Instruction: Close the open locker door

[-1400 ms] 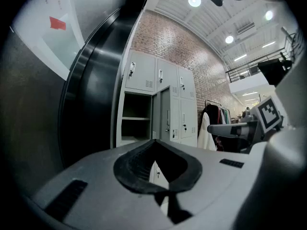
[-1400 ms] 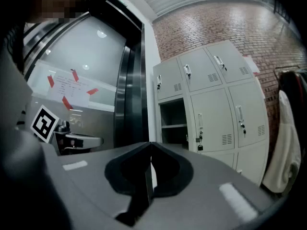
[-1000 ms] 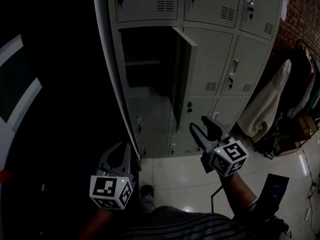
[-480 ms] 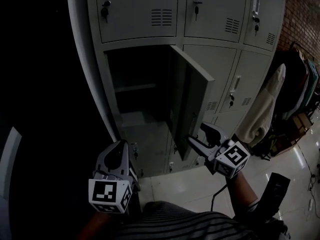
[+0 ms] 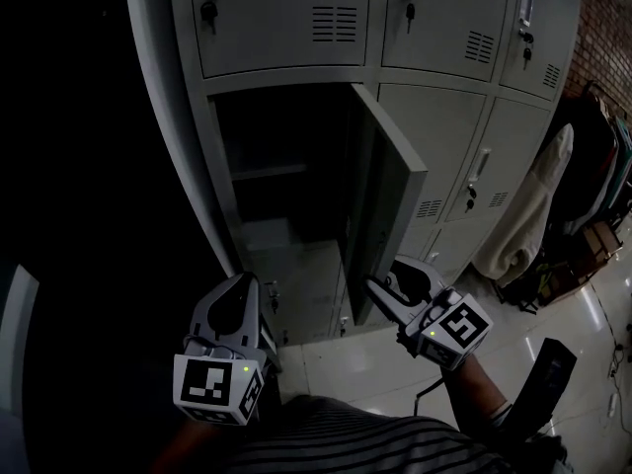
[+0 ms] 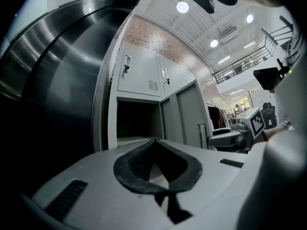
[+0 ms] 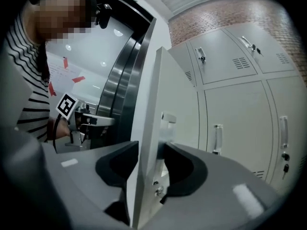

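Observation:
The grey locker bank [image 5: 434, 28] has one door [image 5: 390, 205] standing open at the middle left, swung out toward me, with its dark compartment [image 5: 281, 166] behind. My right gripper [image 5: 388, 276] is at the door's lower free edge. In the right gripper view the door edge [image 7: 149, 104] runs up between the jaws of the right gripper [image 7: 149, 150], just below the handle [image 7: 168, 121]. The jaws are closing and the pads lie against both faces. My left gripper [image 5: 237, 289] hangs low in front of the locker's left side, shut and holding nothing [image 6: 156, 143].
Closed locker doors with handles and keys surround the open one [image 5: 474, 176]. Coats [image 5: 528, 205] hang at the right under a brick wall [image 5: 602, 28]. A dark panel [image 5: 89, 166] fills the left. The floor [image 5: 355, 363] is glossy and pale.
The view has closed in on the locker. My right gripper moved left and up to the open door's edge and took it between its jaws. The left gripper barely moved.

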Motion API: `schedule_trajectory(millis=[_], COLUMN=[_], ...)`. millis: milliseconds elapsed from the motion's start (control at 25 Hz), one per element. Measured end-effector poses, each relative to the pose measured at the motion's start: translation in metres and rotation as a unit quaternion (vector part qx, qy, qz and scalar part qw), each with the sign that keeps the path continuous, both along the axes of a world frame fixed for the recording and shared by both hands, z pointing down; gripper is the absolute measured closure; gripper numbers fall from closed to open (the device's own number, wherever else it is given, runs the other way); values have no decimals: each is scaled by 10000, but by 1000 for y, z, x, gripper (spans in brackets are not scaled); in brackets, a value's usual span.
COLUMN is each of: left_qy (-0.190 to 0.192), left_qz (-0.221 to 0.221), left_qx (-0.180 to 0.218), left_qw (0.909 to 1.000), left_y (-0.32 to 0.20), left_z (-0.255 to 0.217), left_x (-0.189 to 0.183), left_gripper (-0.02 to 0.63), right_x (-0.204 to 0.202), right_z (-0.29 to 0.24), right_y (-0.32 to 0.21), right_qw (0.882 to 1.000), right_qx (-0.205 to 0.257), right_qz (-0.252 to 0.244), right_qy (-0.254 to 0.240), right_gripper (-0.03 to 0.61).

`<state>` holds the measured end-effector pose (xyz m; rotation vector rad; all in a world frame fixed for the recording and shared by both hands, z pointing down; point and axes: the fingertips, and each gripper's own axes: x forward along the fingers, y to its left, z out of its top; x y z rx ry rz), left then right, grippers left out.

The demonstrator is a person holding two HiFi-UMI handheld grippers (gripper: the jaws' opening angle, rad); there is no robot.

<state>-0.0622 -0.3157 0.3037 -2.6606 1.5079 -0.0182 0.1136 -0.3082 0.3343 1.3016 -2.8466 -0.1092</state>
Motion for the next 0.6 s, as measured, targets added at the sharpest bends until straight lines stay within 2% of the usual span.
schedule_trajectory(millis=[120, 600], left_qy=[94, 385], left_qz=[-95, -246], left_qx=[-62, -75], left_qw=[9999, 9989], left_y=[2, -10], left_z=[-1, -21], left_x=[-12, -70], left_gripper=[609, 609], right_x=[-24, -128], right_z=[0, 2], right_y=[-4, -56], right_qw=[9999, 9994], right_qx=[56, -24], right_qz=[-151, -336], right_qy=[9, 50], right_gripper=[428, 430])
